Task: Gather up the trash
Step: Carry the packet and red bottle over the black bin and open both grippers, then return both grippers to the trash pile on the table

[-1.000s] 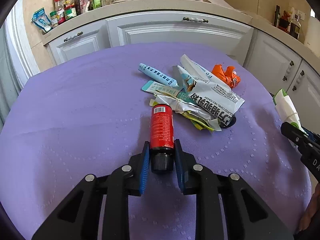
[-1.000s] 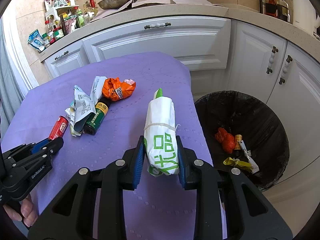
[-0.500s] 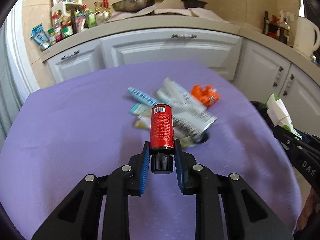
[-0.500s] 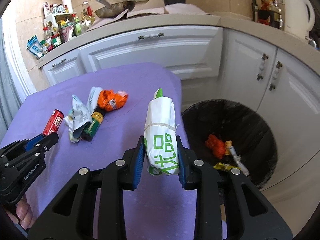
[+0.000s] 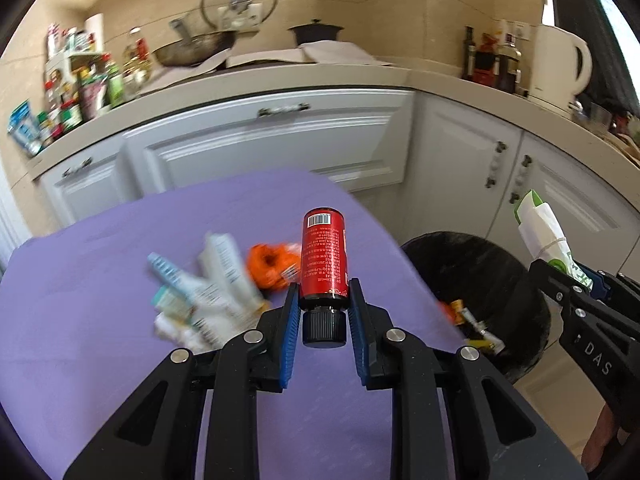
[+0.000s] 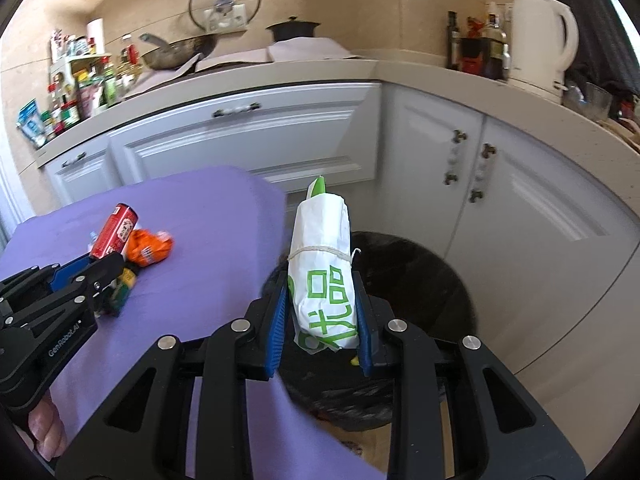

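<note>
The wrapper heap [image 5: 200, 300] on the purple table [image 5: 100, 360] is blurred — labels unreadable. The left gripper [image 5: 323, 312] pinches a red bottle [image 5: 324, 258]; the right gripper [image 6: 322, 316] clamps a tied white-and-green packet [image 6: 322, 264] over the black bin [image 5: 480, 280] — scraps inside, rim partly hidden.

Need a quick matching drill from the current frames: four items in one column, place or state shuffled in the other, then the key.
Items:
1. red bottle
2. white-and-green paper roll
3. orange wrapper
4. white kettle

Places:
A. lying on the purple tablecloth
B. clamped in the right gripper
C. standing on the countertop
D. clamped in the left gripper

Pairs: 1-D, 2-B, 3-A, 4-C
</note>
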Tool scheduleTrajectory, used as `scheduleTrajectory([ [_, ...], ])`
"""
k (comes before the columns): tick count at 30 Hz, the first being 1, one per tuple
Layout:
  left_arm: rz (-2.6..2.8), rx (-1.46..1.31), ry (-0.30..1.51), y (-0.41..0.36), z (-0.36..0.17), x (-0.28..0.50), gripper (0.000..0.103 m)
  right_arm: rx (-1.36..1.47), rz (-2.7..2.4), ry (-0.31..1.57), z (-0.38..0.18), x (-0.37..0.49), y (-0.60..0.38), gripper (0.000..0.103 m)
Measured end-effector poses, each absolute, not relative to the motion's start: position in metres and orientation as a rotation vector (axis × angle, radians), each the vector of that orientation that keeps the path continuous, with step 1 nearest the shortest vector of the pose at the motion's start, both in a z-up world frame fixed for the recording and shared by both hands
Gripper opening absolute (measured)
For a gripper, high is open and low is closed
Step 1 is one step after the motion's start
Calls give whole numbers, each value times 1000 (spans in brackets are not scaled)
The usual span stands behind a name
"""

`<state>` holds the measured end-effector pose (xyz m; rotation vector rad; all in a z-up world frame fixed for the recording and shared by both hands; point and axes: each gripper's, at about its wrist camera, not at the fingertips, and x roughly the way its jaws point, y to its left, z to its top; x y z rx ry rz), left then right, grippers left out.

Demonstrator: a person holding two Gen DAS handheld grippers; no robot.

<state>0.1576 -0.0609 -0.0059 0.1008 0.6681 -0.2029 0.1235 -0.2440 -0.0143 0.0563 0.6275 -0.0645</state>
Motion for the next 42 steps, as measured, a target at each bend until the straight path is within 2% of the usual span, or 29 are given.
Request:
scheduleTrajectory([
  [14,-272,152,656,-123,-15,182,24,64,-144,605,-18,133,-279,28],
  [35,-286,178,671,-166,-28,214,25,84,-206,608,-34,158,-308,29],
  [37,-287,190,673,-170,-30,217,26,85,-212,611,-36,160,-310,30],
  [38,-283,194,673,-172,-30,217,30,86,-216,610,-37,161,-311,31],
  [40,-282,197,673,-174,-31,218,37,88,-221,614,-38,161,-312,39],
  [42,-278,193,673,-175,-31,218,44,91,-232,606,-37,160,-313,41],
])
